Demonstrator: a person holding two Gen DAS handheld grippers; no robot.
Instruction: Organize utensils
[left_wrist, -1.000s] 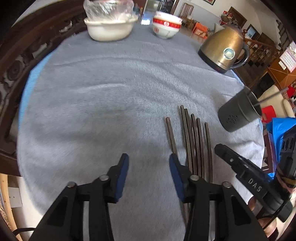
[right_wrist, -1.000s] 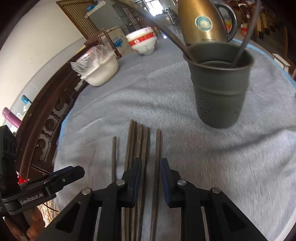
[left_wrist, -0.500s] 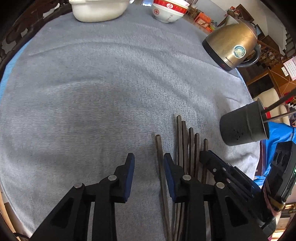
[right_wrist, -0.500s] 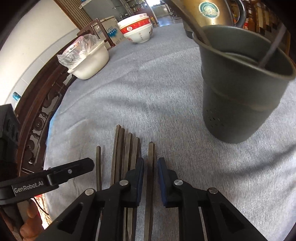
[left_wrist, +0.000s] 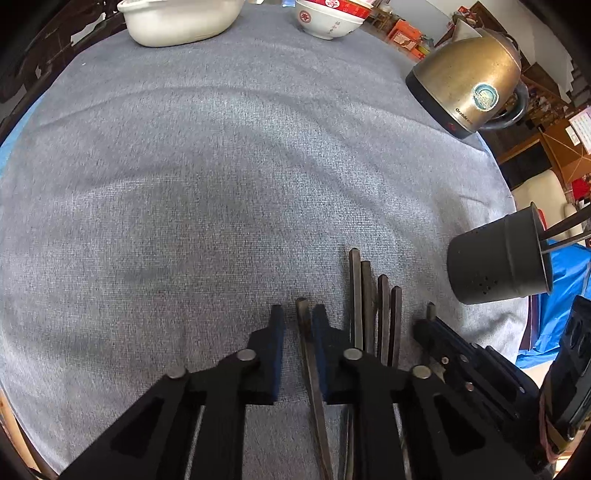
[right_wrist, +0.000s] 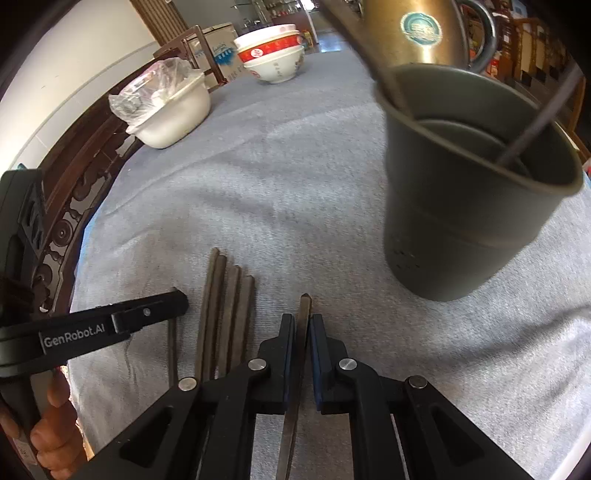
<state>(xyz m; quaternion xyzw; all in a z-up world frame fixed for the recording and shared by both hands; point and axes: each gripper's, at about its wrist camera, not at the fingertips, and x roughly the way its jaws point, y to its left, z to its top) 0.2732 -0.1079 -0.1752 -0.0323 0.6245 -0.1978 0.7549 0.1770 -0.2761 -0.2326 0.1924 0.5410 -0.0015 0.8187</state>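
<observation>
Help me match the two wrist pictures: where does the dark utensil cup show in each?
Left wrist: the dark utensil cup sits at the right edge, tilted by the lens, below the brass kettle.
Right wrist: it fills the upper right, upright, in front of the kettle.
Shared landmark: the red-banded bowl.

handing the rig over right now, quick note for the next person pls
Left gripper: jaws closing around the leftmost chopstick, not clamped yet.
Right gripper: shut on the rightmost chopstick.
Four loose chopsticks lie between them on the cloth; the holder cup stands beyond.
Done: two chopsticks in the cup.
Left: these two, then the four.
</observation>
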